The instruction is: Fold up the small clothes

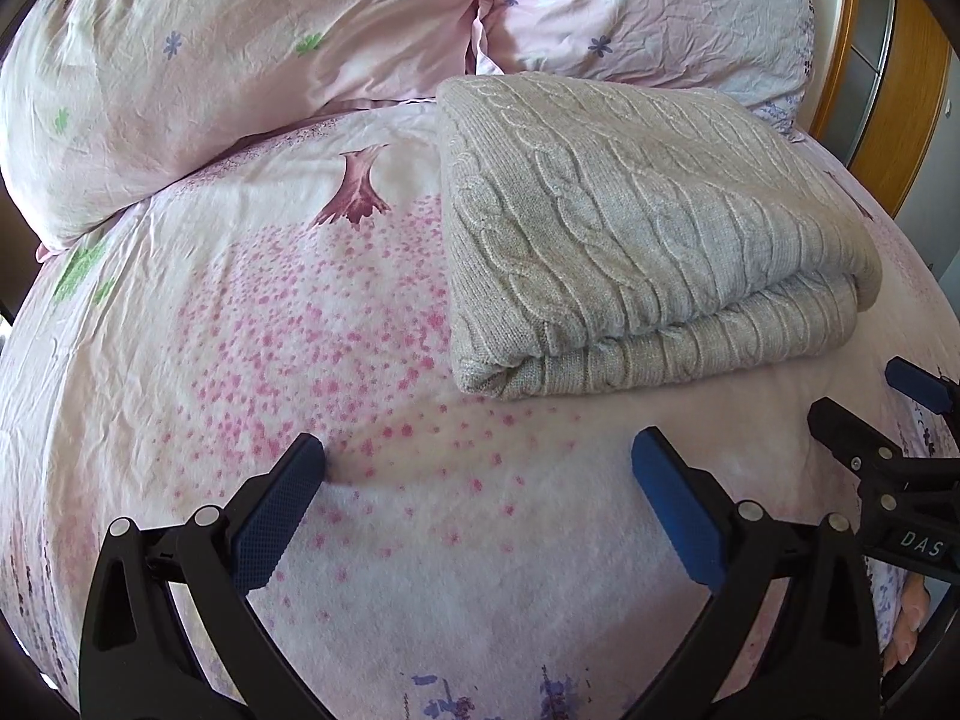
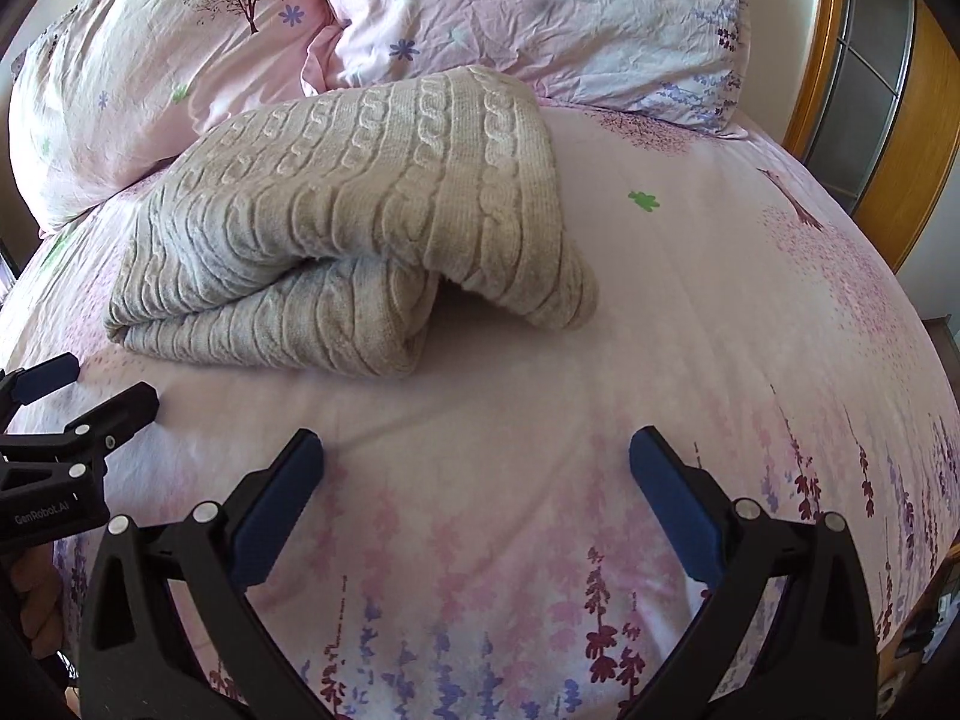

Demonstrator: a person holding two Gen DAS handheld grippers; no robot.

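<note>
A grey cable-knit sweater [image 1: 630, 228] lies folded in a thick bundle on the pink flowered bed sheet [image 1: 240, 330]. In the right wrist view the sweater [image 2: 336, 228] has one folded flap hanging over its right side. My left gripper [image 1: 477, 456] is open and empty, a little in front of the sweater's near edge. My right gripper [image 2: 476, 450] is open and empty, in front of the sweater's right end. Each gripper shows at the edge of the other's view: the right gripper [image 1: 870, 396] in the left wrist view and the left gripper [image 2: 90, 387] in the right wrist view.
Two pink flowered pillows [image 1: 198, 60] [image 1: 648, 12] lie behind the sweater at the head of the bed. A wooden bed frame [image 2: 822, 48] and wooden furniture [image 1: 900, 90] stand at the right. The sheet [image 2: 720, 312] stretches to the right of the sweater.
</note>
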